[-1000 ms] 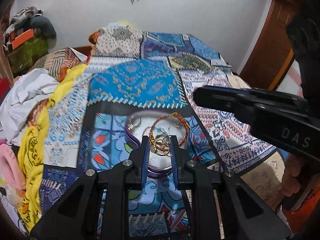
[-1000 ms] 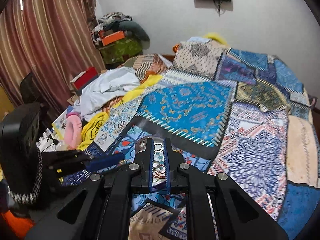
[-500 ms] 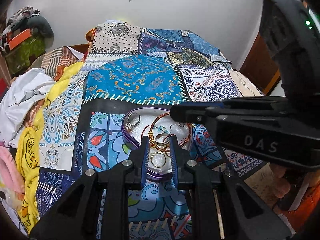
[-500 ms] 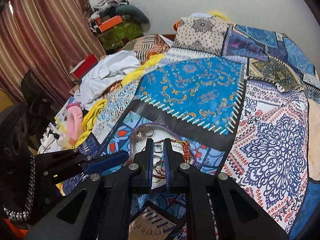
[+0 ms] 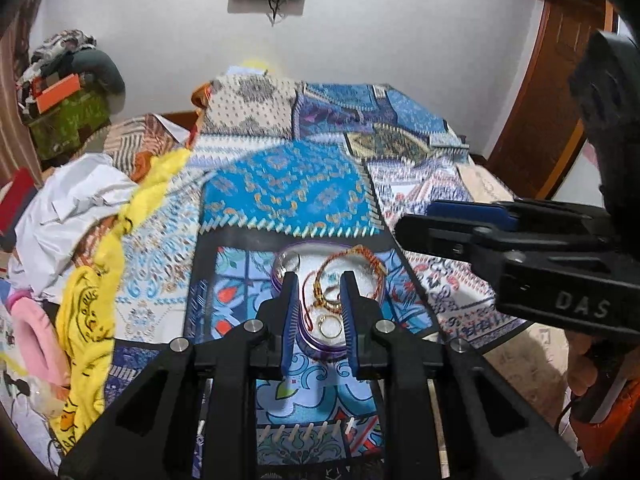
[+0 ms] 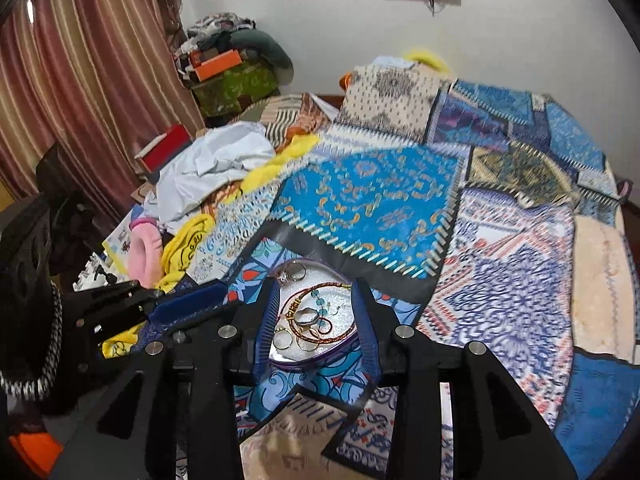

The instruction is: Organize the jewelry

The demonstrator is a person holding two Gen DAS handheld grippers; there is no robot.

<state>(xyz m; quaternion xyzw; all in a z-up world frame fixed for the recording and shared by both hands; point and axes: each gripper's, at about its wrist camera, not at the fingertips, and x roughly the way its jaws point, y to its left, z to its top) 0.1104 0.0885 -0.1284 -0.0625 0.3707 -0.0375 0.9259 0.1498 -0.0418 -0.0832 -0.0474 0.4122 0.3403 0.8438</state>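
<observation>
Sitting tangled in the purple-rimmed tray (image 6: 320, 360) on the bed's patchwork quilt (image 6: 372, 200), the jewelry (image 6: 306, 320) (rings, beaded bracelet, chain) looks unsorted, so the task seems barely begun. Right hand-held gripper (image 6: 316, 320) hovers over it, jaws wide and empty; left hand-held gripper (image 5: 318, 308) narrower, also empty. Motion blur and overlapping pieces make the item count unclear.

My left gripper (image 5: 319, 312) is matte black plastic with blue ribbed pads (image 5: 289, 320) and silver screws (image 5: 179, 344). My right gripper (image 6: 316, 324) matches, its side embossed "DAS" (image 5: 582, 305). Bare fingers (image 5: 580, 368) show.
</observation>
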